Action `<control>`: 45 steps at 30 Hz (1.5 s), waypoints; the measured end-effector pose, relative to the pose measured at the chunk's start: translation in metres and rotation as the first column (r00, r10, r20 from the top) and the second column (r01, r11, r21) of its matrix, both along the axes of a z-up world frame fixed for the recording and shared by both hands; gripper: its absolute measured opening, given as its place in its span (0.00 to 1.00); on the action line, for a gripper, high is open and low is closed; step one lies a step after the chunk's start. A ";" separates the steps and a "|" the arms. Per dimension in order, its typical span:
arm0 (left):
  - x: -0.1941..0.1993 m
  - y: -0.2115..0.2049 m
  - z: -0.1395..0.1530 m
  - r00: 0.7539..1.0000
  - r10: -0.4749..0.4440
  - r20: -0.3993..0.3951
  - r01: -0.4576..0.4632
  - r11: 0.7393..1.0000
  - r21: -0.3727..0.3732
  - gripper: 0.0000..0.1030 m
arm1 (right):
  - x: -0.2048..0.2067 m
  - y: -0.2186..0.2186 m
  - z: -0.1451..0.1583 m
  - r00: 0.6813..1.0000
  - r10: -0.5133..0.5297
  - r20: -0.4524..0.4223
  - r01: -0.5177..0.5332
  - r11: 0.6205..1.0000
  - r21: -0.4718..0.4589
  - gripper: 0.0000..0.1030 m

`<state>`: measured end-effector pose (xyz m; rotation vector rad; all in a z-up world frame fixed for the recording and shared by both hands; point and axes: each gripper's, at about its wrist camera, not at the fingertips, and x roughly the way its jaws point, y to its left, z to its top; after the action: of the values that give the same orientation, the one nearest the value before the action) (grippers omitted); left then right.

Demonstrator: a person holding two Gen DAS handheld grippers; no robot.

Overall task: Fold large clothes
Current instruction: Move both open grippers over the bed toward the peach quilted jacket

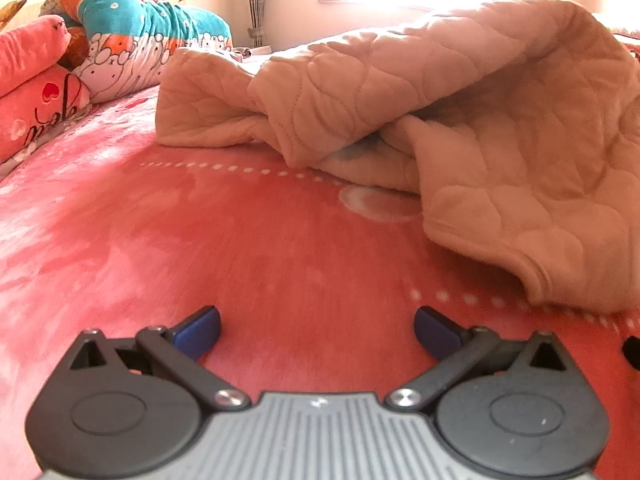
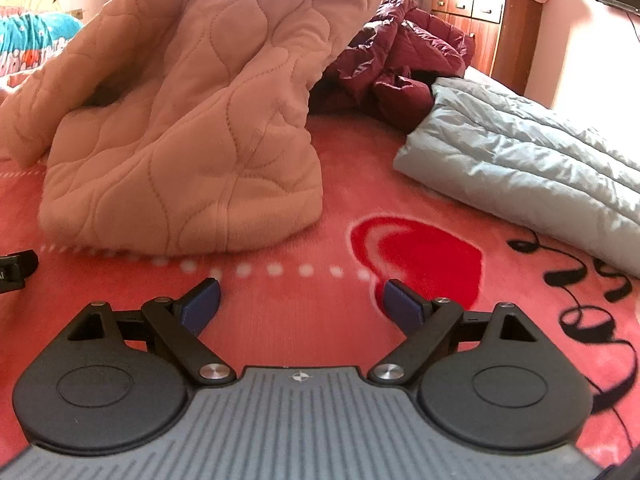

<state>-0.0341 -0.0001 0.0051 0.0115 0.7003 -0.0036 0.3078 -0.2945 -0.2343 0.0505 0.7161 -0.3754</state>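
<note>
A peach quilted garment (image 1: pixel 460 120) lies crumpled in a heap on the red bed cover (image 1: pixel 240 240), filling the upper right of the left wrist view. The same quilted garment (image 2: pixel 188 120) rises at the upper left of the right wrist view. My left gripper (image 1: pixel 317 330) hovers over bare cover, short of the garment's hem, open with nothing between its blue pads. My right gripper (image 2: pixel 300 300) is likewise open and empty, just short of the garment's lower edge, over a red heart print (image 2: pixel 424 256). The tip of the left gripper shows at the left edge of the right wrist view.
A folded pale grey puffer jacket (image 2: pixel 528 164) lies to the right, with a dark maroon jacket (image 2: pixel 404 64) heaped behind it. Pink pillows (image 1: pixel 36 80) and a teal patterned quilt (image 1: pixel 148 36) sit at the far left. A wooden dresser (image 2: pixel 492 28) stands beyond the bed.
</note>
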 end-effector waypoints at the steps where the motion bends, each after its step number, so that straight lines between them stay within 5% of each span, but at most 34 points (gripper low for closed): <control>1: -0.006 0.001 0.001 1.000 -0.003 0.000 0.003 1.000 -0.006 1.00 | -0.004 0.003 0.001 1.000 -0.004 -0.007 0.004 1.000 -0.003 1.00; 7: -0.038 0.012 0.018 0.999 -0.031 -0.011 0.031 0.999 -0.034 0.99 | -0.030 0.014 0.027 0.998 -0.043 -0.038 0.042 0.999 -0.025 1.00; 27: -0.114 0.056 0.178 0.963 -0.088 0.254 0.091 0.996 0.002 0.99 | -0.086 0.071 0.174 0.980 -0.008 0.201 0.027 0.995 -0.093 1.00; 45: -0.157 0.079 0.226 0.919 -0.087 0.384 0.092 0.996 0.006 0.99 | -0.097 0.095 0.210 0.944 0.054 0.324 -0.013 0.992 -0.128 1.00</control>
<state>-0.1910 0.0790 0.2312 0.0322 0.3052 -0.0913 0.2110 -0.1997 -0.0243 -0.0176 0.3630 -0.3671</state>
